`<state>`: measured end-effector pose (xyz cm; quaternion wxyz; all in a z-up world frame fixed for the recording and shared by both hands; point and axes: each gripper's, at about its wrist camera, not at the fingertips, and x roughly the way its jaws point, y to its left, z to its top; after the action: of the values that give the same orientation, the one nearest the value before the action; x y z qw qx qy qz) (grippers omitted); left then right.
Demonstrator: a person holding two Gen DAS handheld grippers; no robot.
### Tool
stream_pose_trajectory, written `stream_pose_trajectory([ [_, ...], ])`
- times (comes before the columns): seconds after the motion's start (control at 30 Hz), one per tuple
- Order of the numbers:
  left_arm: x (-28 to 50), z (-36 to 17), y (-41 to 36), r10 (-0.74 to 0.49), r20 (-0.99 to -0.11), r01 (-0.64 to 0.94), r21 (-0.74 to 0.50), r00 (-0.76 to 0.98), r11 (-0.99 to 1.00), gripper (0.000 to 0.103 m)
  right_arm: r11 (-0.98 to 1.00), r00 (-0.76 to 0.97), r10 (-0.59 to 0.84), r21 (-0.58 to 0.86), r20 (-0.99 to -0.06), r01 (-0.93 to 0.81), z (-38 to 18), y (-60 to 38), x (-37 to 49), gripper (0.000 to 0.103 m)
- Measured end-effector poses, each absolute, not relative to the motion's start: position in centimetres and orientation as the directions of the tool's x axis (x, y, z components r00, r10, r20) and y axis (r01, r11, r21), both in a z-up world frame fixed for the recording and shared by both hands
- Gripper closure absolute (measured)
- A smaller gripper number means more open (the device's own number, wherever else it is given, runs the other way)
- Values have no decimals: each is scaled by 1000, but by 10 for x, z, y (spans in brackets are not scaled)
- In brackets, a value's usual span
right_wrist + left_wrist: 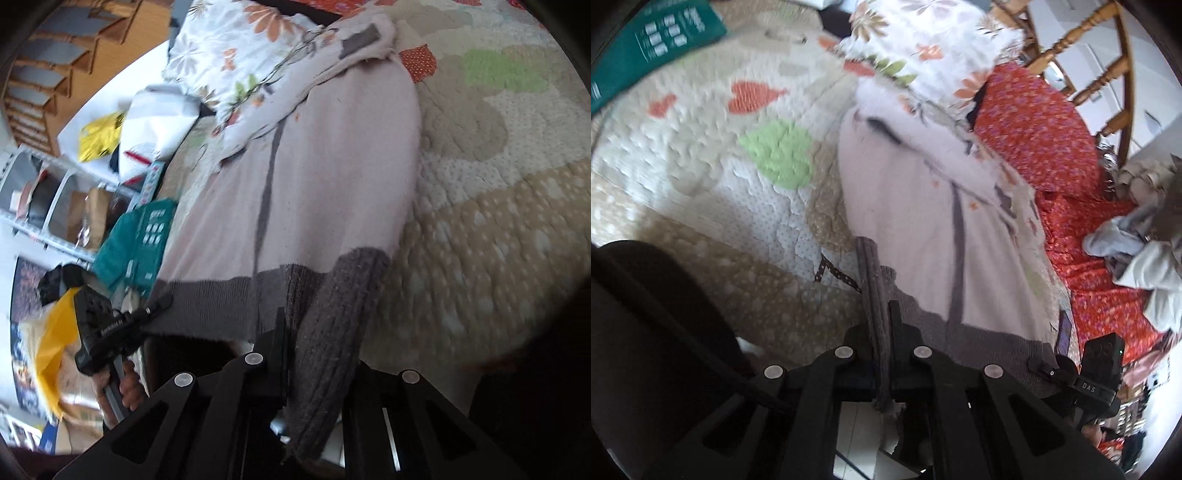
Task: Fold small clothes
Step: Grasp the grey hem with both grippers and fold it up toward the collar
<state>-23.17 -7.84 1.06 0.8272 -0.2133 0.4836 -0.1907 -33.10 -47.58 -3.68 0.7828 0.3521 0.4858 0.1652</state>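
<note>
A pale pink knit sweater [923, 221] with a dark grey ribbed hem [875, 280] lies stretched out on a quilted bedspread [701, 166]. My left gripper [882, 314] is shut on a bunched corner of the hem. In the right wrist view the same sweater [325, 166] runs away from me. There my right gripper [314, 328] is shut on the other hem corner [340, 314], whose thick ribbed fold drapes over one finger. The left gripper [162, 301] shows at the far end of the hem, and the right gripper [1086, 373] shows low on the right in the left wrist view.
A floral pillow [923, 44] lies on the sweater's far end. Beside it are a red flowered cloth [1034, 129], a pile of grey clothes [1137, 240] and a wooden chair [1100, 55]. A green packet [646, 48] lies at the quilt's far left. Shelves [37, 184] stand beyond the bed.
</note>
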Motion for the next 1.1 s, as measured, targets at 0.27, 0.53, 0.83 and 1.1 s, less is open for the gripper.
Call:
stream_pose_trajectory([
  [0.27, -226, 2, -70, -502, -730, 37, -550, 464, 834, 100, 683, 445, 630, 727, -637, 74, -42, -482, -328, 95],
  [0.53, -141, 52, -96, -468, -678, 94, -511, 567, 854, 100, 714, 559, 605, 697, -567, -66, 29, -493, -233, 95],
  [0.83, 33, 25, -156, -451, -719, 41, -509, 528, 860, 100, 750, 635, 493, 661, -595, 37, 14, -534, -71, 95],
  [1.1, 109, -16, -178, -438, -742, 10, -503, 507, 864, 98, 629, 645, 516, 761, -563, 161, -41, -589, 9, 93],
])
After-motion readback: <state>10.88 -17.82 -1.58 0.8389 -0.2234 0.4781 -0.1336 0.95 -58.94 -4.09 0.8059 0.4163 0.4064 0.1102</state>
